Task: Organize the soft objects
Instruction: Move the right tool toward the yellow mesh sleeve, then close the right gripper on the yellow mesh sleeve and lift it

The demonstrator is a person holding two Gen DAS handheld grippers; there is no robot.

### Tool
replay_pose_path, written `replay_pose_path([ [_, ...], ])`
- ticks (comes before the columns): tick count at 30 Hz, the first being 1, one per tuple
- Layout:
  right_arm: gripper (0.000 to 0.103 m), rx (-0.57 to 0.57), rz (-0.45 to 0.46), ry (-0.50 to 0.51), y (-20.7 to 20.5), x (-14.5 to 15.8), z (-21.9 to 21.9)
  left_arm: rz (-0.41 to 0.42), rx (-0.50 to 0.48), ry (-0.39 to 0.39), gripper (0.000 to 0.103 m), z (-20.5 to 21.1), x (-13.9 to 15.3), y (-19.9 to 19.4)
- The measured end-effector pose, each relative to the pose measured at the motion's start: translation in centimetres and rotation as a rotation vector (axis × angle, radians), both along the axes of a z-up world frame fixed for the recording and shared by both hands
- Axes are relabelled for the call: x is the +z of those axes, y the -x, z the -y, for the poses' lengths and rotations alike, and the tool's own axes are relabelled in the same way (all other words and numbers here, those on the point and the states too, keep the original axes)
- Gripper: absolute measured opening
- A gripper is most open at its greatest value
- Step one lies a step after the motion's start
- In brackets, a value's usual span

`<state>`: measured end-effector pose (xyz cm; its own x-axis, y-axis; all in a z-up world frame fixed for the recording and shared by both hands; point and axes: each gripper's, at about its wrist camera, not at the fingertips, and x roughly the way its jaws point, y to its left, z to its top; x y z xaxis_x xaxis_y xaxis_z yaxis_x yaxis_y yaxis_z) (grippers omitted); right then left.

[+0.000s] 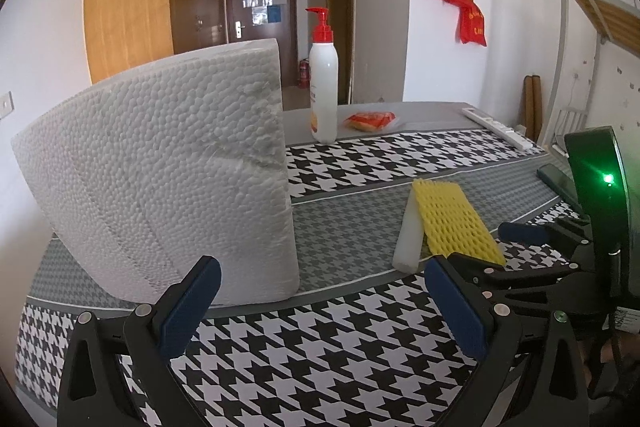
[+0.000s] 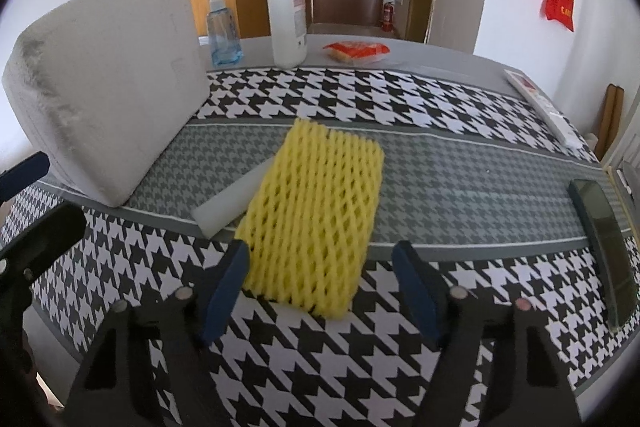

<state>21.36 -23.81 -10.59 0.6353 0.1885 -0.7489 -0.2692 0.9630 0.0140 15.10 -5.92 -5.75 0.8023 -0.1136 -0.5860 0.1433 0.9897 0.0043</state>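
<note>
Houndstooth cloth in black, white and grey covers the bench (image 2: 460, 163) on which everything lies. Nearest, the right claw (image 2: 320, 275) has its blue pads spread wide on either side of the near end of the yellow foam net (image 2: 316, 211), not pressing on it. The left claw (image 1: 320, 303) is likewise wide open and empty, pointing at the bare cloth beside the big white foam block (image 1: 160, 167), which stands on edge. Under the net's left side lies a white foam strip (image 2: 228, 199), the net partly overlapping it. Further back stand a pump bottle (image 2: 286, 7), a small spray bottle (image 2: 222, 31) and a red snack packet (image 2: 356, 51); a dark phone (image 2: 604, 243) lies at the right edge. The step in hand looks like picking up the net. Next, the right claw should close gently on that near end, since the mesh will squash and may drag the strip along.
</note>
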Motion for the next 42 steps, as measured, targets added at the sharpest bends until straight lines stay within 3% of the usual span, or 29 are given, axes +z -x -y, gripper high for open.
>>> replay_pose_path([
  [12,0.041,0.044,-0.010,-0.017,0.4,0.2,-0.7,-0.005,0.002,0.009,0.102,-0.2,-0.3,0.2],
  [15,0.028,0.038,-0.005,-0.033,0.6,0.5,-0.4,-0.002,-0.006,0.008,0.102,0.1,-0.1,0.5],
  [16,0.014,0.035,-0.002,-0.035,0.7,0.7,-0.3,0.000,-0.010,0.006,0.102,0.3,0.0,0.6],
  [17,0.011,0.029,-0.003,-0.036,0.8,0.8,-0.1,0.005,-0.015,0.004,0.102,0.5,0.1,0.7],
  [42,0.011,-0.108,0.060,-0.101,2.9,2.5,6.6,-0.011,-0.153,0.004,0.102,4.8,0.8,-0.2],
])
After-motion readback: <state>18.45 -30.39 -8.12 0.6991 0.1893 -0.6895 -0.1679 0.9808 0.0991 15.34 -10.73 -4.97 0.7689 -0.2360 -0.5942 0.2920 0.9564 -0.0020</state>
